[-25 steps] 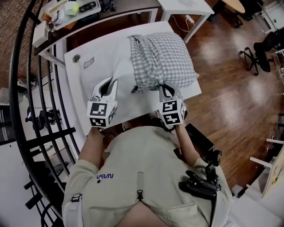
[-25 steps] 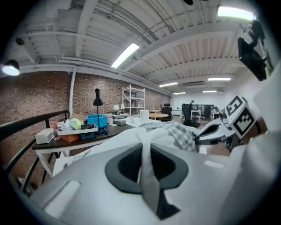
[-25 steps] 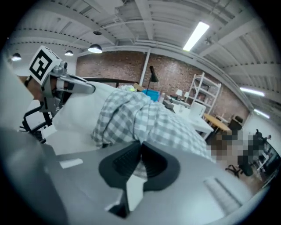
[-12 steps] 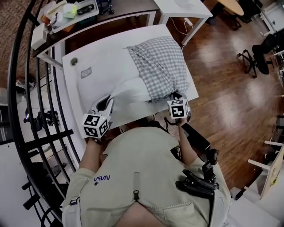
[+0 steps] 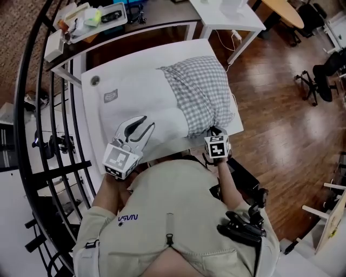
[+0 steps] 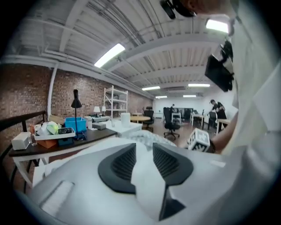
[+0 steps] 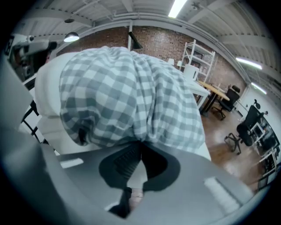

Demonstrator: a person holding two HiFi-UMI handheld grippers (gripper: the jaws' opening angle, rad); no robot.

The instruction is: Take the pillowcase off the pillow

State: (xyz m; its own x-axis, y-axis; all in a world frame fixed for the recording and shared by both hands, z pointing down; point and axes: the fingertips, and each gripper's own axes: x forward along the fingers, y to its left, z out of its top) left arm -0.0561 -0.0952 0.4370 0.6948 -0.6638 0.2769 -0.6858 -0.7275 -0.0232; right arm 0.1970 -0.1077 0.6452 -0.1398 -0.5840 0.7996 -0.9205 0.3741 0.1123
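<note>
A white pillow [image 5: 135, 100] lies on the white table [image 5: 89, 81], its right end still inside the grey-and-white checked pillowcase [image 5: 203, 92]. My left gripper [image 5: 146, 122] hovers over the pillow's near bare end. Its jaws have just been opening and stand apart; only pillow surface [image 6: 88, 154] shows past them, nothing is pinched. My right gripper [image 5: 215, 130] is at the table's near right edge, shut on the bunched hem of the pillowcase [image 7: 131, 96]. In the right gripper view the cloth gathers into the closed pads of the right gripper [image 7: 139, 147]. The left gripper [image 6: 144, 145] points across the pillow.
A black desk [image 5: 140, 24] with a tray of small items stands beyond the table. A black railing [image 5: 51, 135] runs along the left. A white side table [image 5: 232, 13] and office chairs [image 5: 324, 70] stand on the wooden floor to the right.
The left gripper let go of the pillow's near corner, opened and moved forward over the pillow. The right gripper dropped toward the table's near edge with the pillowcase hem; more bare pillow shows.
</note>
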